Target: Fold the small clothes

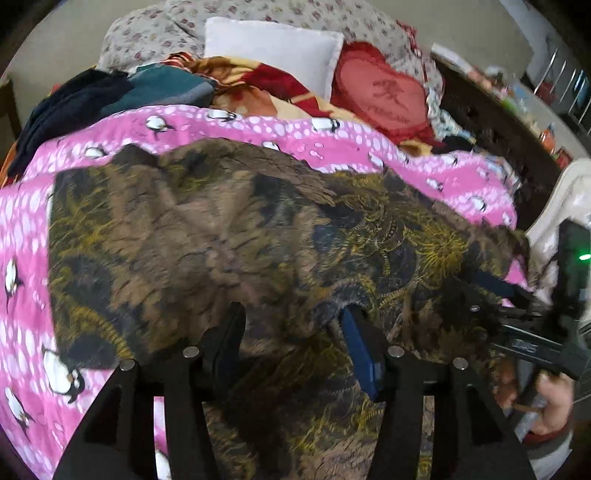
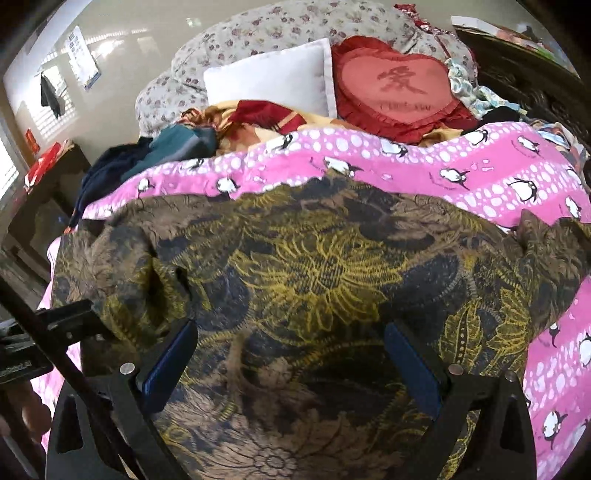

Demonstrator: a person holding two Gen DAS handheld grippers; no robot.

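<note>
A brown garment (image 1: pixel 221 240) printed with yellow and dark flowers lies spread over the pink penguin sheet (image 1: pixel 258 122). My left gripper (image 1: pixel 291 332) hangs low over its near edge, jaws apart. A fold of the cloth laps the tip of its blue-padded finger (image 1: pixel 360 350), and nothing is pinched. In the right wrist view the same garment (image 2: pixel 314 258) fills the middle. My right gripper (image 2: pixel 291 354) stands wide open above it, with cloth showing between the two fingers. The right gripper's body and the hand (image 1: pixel 554 402) holding it show at the right edge of the left wrist view.
Behind the sheet lie a red heart cushion (image 2: pixel 399 88), a white pillow (image 2: pixel 273 77) and a floral quilt (image 2: pixel 258 29). A heap of dark clothes (image 1: pixel 74 99) sits at the back left. Dark wooden furniture (image 1: pixel 498 122) runs along the right side.
</note>
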